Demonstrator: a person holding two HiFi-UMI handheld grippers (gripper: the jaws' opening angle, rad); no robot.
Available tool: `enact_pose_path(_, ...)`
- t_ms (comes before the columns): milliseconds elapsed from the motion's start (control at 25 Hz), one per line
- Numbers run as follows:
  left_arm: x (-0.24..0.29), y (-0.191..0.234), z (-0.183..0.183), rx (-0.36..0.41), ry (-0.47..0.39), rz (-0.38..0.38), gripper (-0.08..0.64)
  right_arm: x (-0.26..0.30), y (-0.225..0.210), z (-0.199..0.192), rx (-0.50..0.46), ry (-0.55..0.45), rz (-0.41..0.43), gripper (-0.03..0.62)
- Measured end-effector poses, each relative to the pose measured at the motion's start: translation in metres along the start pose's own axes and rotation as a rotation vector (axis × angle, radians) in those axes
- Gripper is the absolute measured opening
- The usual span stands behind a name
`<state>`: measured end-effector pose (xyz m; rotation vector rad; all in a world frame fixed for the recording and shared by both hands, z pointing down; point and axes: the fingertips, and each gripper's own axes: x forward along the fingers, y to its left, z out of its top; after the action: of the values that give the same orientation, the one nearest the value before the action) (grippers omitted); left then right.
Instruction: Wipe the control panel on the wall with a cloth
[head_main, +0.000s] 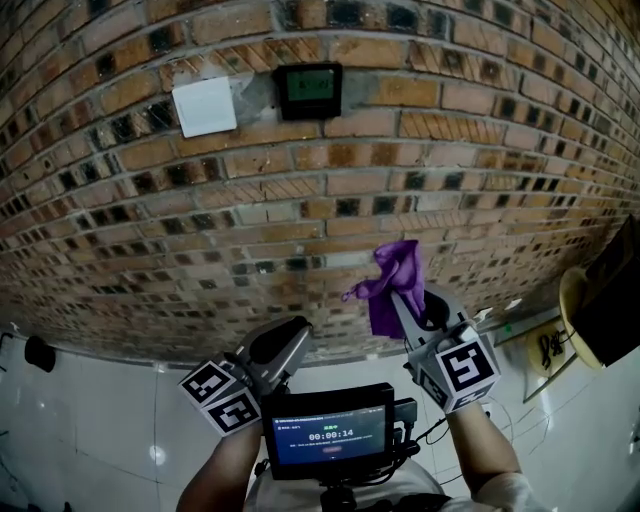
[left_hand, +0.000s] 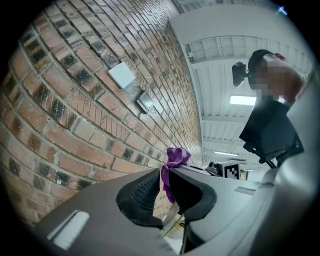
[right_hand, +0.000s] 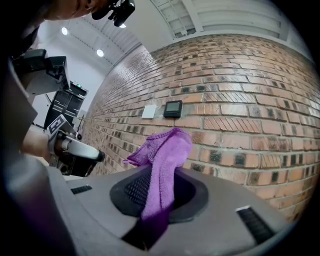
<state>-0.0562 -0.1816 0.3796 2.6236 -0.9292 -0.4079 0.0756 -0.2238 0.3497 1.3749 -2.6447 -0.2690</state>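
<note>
The dark control panel (head_main: 308, 90) sits high on the brick wall, right of a white switch plate (head_main: 204, 107). It is also small in the left gripper view (left_hand: 145, 101) and in the right gripper view (right_hand: 173, 108). My right gripper (head_main: 410, 300) is shut on a purple cloth (head_main: 395, 280), well below the panel and a little to its right. The cloth (right_hand: 162, 160) rises out of the jaws and flops left. My left gripper (head_main: 295, 332) is lower left, jaws a narrow gap apart with nothing in them (left_hand: 165, 192). Through that gap the cloth (left_hand: 175, 157) shows.
A small screen (head_main: 330, 432) is mounted at my chest between the forearms. At the right stand a yellowish object (head_main: 572, 305) and a dark box (head_main: 615, 290). A black item (head_main: 40, 352) lies on the white floor at the left. The brick wall (head_main: 300, 200) fills the view ahead.
</note>
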Motion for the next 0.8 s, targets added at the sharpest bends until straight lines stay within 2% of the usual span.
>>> enact_pose_path(240,0.001,-0.002,0.001,0.006,-0.008,-0.01,0.058,0.001,0.007,0.002,-0.031,0.002,0.017,0.08)
enact_pose_path(800,-0.005,0.0,-0.001,0.003,-0.003,0.001,0.058,0.007,0.023,0.002,-0.036,0.011,0.056,0.078)
